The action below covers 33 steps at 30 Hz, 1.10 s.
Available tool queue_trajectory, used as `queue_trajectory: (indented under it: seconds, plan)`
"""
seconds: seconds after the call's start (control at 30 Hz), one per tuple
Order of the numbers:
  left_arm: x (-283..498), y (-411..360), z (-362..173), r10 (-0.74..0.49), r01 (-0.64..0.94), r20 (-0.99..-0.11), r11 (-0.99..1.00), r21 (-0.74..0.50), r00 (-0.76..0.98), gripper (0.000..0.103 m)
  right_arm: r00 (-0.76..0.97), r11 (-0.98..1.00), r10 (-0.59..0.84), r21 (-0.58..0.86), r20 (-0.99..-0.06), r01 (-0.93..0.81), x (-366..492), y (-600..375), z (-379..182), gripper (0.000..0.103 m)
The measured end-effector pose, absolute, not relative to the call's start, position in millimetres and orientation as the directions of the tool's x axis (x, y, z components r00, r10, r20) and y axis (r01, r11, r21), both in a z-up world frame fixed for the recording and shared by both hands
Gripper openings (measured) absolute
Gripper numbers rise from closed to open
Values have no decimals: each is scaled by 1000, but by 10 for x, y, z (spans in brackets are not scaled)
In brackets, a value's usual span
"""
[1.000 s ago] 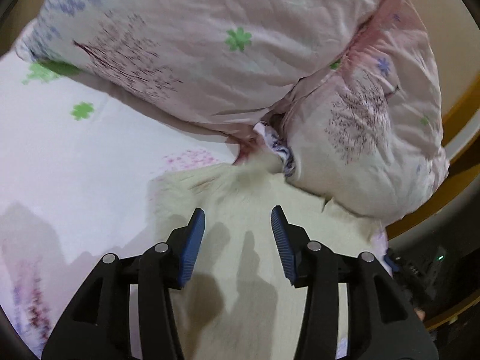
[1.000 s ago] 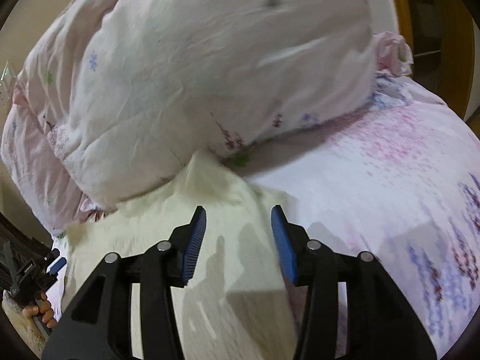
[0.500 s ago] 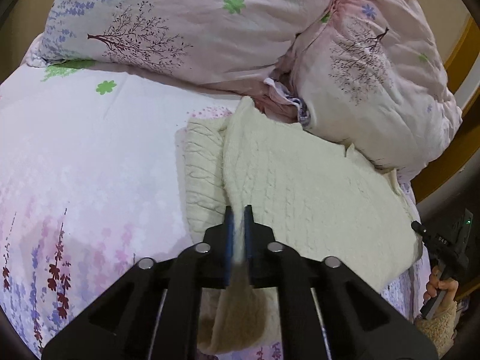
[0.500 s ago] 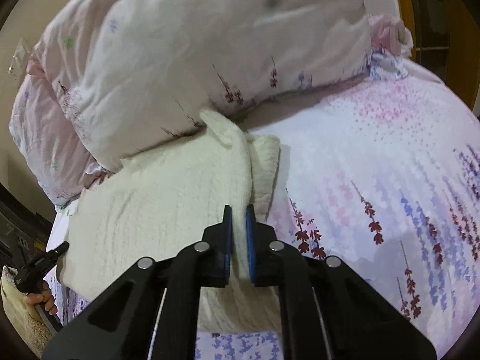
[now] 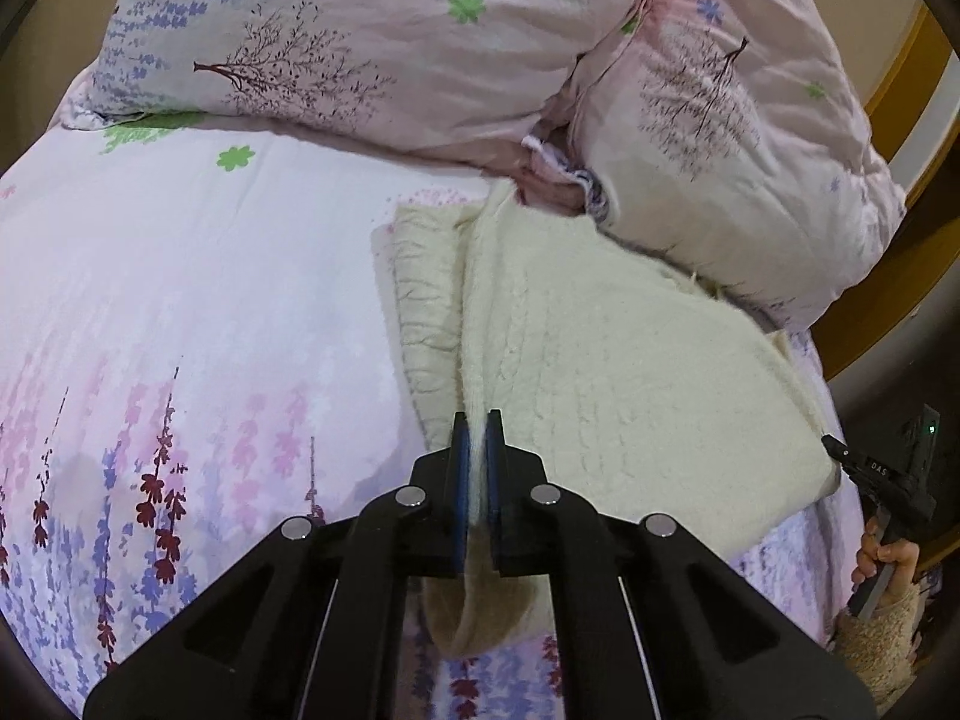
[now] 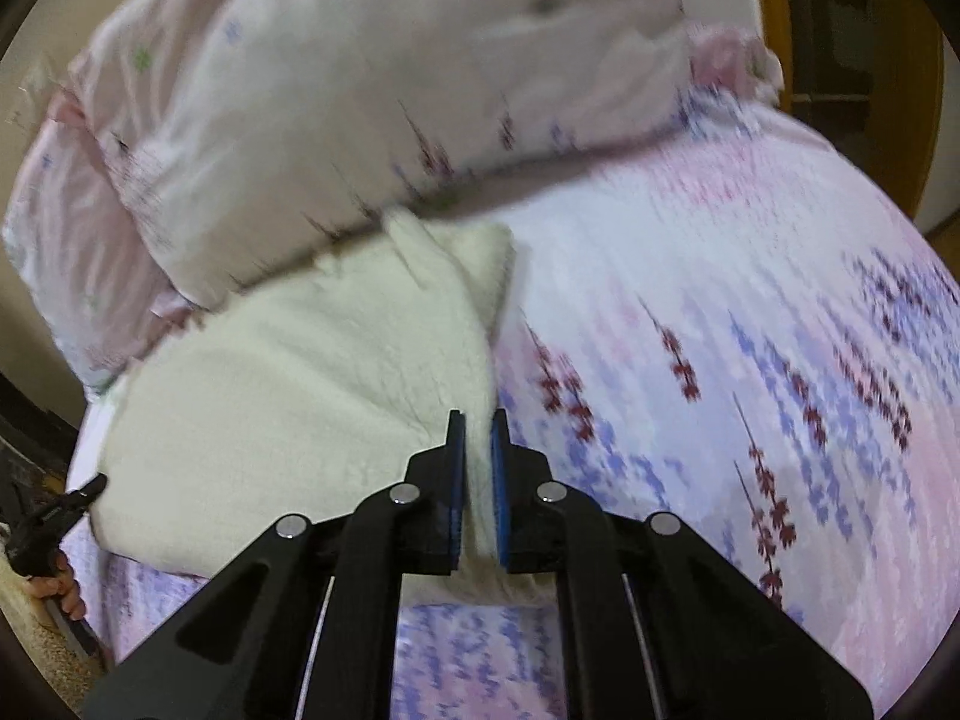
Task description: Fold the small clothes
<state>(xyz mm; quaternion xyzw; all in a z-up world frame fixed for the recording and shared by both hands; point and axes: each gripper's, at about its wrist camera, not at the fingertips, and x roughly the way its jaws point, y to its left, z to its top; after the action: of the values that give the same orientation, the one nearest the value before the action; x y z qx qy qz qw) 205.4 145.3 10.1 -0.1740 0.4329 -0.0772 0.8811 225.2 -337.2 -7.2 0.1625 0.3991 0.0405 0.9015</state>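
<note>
A cream knitted sweater (image 5: pixel 624 372) lies on the flowered bedsheet, its far end against the pillows. In the left wrist view my left gripper (image 5: pixel 477 420) is shut on the sweater's left folded edge, cloth pinched between the blue pads and a loop hanging below. In the right wrist view the same sweater (image 6: pixel 288 372) spreads to the left, and my right gripper (image 6: pixel 477 420) is shut on its right edge, cream cloth showing between the pads. Each gripper lifts its edge slightly off the sheet.
Two pink flowered pillows (image 5: pixel 384 42) (image 6: pixel 360 96) are piled at the back, touching the sweater. The sheet (image 5: pixel 180 312) (image 6: pixel 750 300) stretches wide beside it. A wooden bed frame (image 5: pixel 900 138) runs at the far right. A hand (image 5: pixel 888 558) holds the other gripper's handle.
Both grippers went from open above the sweater to shut on its edges, and both have drawn back from the pillows, pulling the pinched cloth up with them.
</note>
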Motion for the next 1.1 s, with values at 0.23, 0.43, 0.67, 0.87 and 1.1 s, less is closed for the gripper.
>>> queue_trajectory:
  seconds: [0.23,0.43,0.67,0.87,1.1]
  plan:
    - [2072,1397,188,-282,1,-727,933,-360,627,5,701,916,255,398,-666,45,2379,-3439,54,35]
    - [2137,1335,352,-225,-13,-694,947,-320,684,16,717,944,206,330,-666,35,2789,-3310,170,35]
    - [2288,1032,370,-182,30,-697,974,-224,694,36,699,969,147,245,-700,41,3075,-3143,36,6]
    - [2448,938,204,-144,13,-741,984,-180,656,36,698,959,76,243,-712,144,3181,-3293,-46,6]
    - [2416,1031,180,-158,-9,-741,976,-217,652,38,730,980,0,144,-683,136,3057,-3007,178,28]
